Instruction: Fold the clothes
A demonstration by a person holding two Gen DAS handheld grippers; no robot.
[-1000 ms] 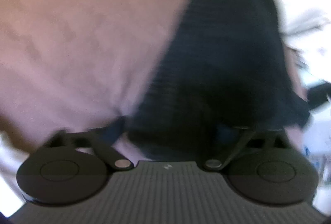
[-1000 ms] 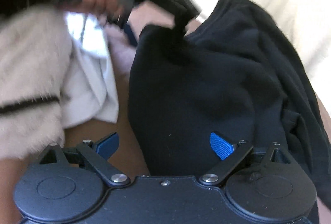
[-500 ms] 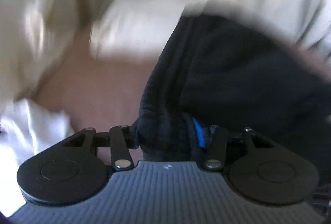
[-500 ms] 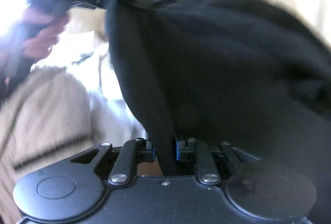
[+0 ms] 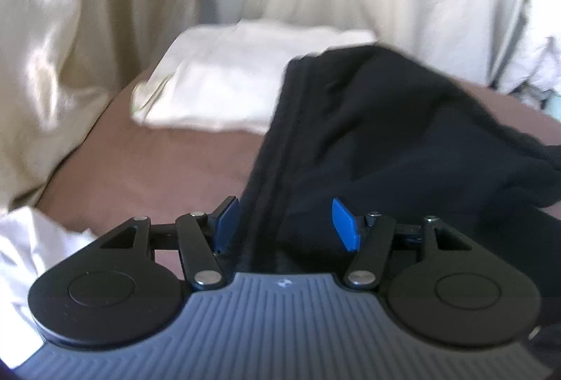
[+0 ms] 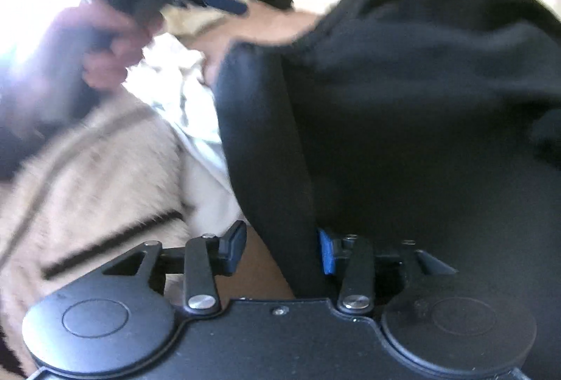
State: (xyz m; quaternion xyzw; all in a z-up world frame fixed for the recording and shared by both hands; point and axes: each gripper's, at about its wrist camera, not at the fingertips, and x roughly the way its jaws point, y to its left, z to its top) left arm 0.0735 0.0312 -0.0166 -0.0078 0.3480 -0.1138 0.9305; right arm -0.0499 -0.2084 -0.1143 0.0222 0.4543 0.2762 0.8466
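A black garment [image 5: 385, 134] lies bunched on the brown bed cover [image 5: 168, 166]. One edge of it runs between the fingers of my left gripper [image 5: 284, 225], which is open with its blue pads apart. In the right wrist view the same black garment [image 6: 403, 117] fills the right half, and a band of it passes between the fingers of my right gripper [image 6: 280, 248], which is also open. The left gripper [image 6: 224, 3] shows there at the upper left, held in a hand, apart from the cloth.
A folded white cloth [image 5: 245, 85] lies at the far end of the bed, with cream curtains [image 5: 70, 29] behind. A fuzzy beige sweater with dark stripes [image 6: 87, 187] and white clothes [image 6: 196, 120] lie left of the black garment.
Both grippers were shut on the black garment half a second ago and have opened. The garment has dropped from its lifted, stretched position onto the bed.
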